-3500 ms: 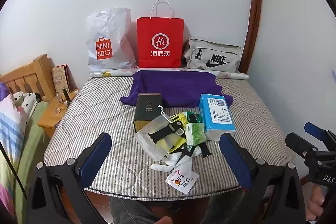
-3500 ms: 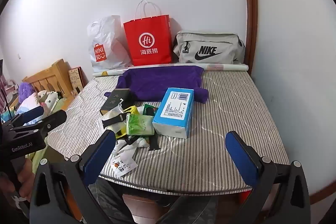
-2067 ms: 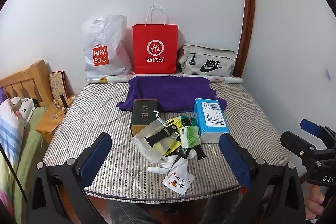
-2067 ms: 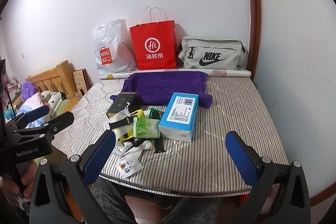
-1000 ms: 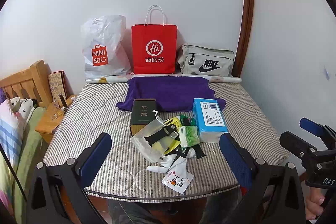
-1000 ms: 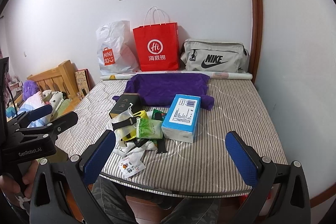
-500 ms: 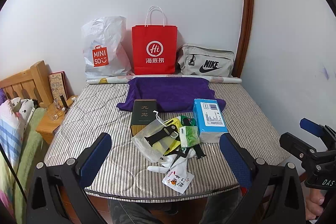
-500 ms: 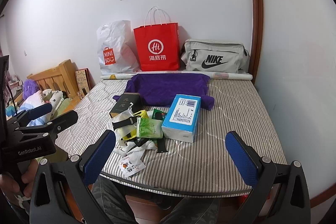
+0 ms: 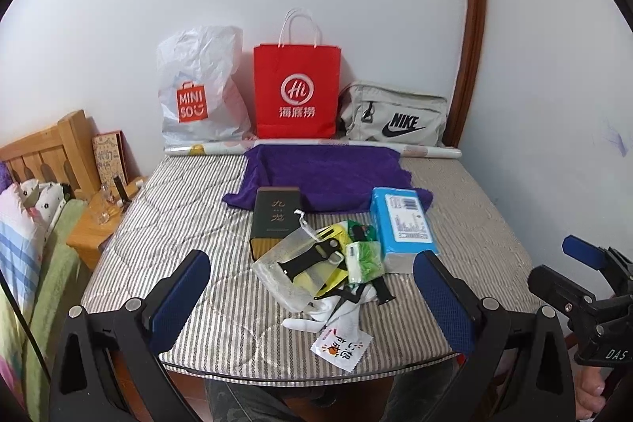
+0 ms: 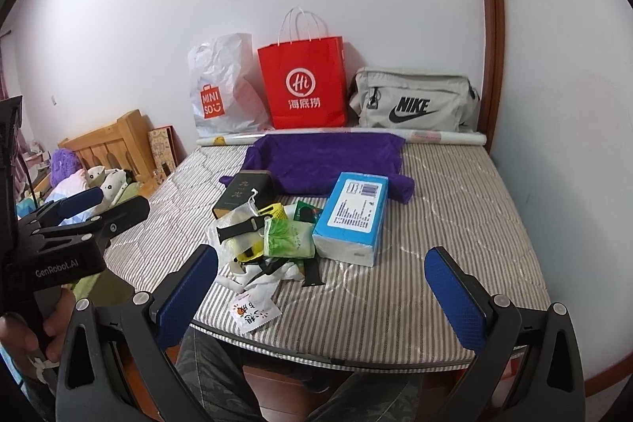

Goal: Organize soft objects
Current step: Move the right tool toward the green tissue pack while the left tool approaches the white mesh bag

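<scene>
Towel: purple towel [image 9: 326, 176] lies spread flat on the far middle of the striped mattress [image 9: 190, 208], its near edge touching the dark box and the blue box.
Pile: small clutter sits near the mattress's near edge, in front of the towel; a clear drawstring pouch [image 9: 294, 271] with a black strap on it, a green packet [image 9: 362, 260] just right of it, a white sock [image 9: 336, 311] under them, and a white printed sachet [image 9: 342, 343] nearest the edge.
Dark box: dark box with gold characters [image 9: 275, 220] lies at the pile's far left, touching the pouch.
Blue box: light blue tissue box [image 9: 403, 228] lies just right of the pile, touching the green packet.
Far row: along the wall stand a white Miniso bag [image 9: 199, 89] on the left, a red paper bag [image 9: 296, 93] in the middle, and a grey Nike bag [image 9: 395, 117] on the right; a paper roll [image 9: 205, 147] lies in front of them.
Left gripper: left gripper [image 9: 312, 295] hovers over the near edge, blue pads spread wide, holding nothing.
Right gripper: right gripper [image 10: 322, 293] hovers beside it to the right, fingers likewise spread wide and empty.
Person: a hand [image 10: 23, 335] grips the left gripper's handle in the right wrist view.
Left side: wooden headboard [image 9: 43, 149] and a small wooden bedside table [image 9: 93, 232] stand left of the mattress.
</scene>
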Demonstrator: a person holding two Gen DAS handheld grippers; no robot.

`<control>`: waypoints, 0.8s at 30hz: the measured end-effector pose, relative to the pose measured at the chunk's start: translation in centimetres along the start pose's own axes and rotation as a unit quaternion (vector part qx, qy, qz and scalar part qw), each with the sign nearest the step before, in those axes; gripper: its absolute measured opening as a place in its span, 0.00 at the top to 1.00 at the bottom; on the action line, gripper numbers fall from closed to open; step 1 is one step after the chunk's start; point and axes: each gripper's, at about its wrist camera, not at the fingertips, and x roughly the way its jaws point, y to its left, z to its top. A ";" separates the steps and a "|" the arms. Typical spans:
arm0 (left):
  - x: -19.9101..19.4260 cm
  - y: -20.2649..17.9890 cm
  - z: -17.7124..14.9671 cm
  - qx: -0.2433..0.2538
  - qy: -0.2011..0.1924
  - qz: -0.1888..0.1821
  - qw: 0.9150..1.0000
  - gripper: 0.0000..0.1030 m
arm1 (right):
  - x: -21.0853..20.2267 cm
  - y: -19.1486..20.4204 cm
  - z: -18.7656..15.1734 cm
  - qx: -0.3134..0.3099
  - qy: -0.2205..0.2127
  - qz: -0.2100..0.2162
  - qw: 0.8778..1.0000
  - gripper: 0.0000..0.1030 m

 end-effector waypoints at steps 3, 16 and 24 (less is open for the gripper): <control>1.8 0.7 -0.3 -0.008 0.019 0.003 1.000 0.00 | 1.5 -0.2 -0.3 0.000 0.015 0.003 1.000 0.00; 9.3 3.8 -2.8 -0.025 0.073 0.020 0.997 0.00 | 9.9 0.5 -2.1 -0.020 0.075 0.014 0.997 0.04; 14.7 5.2 -4.6 -0.028 0.118 -0.009 0.993 0.00 | 15.3 2.5 -2.8 -0.050 0.106 0.044 0.992 0.06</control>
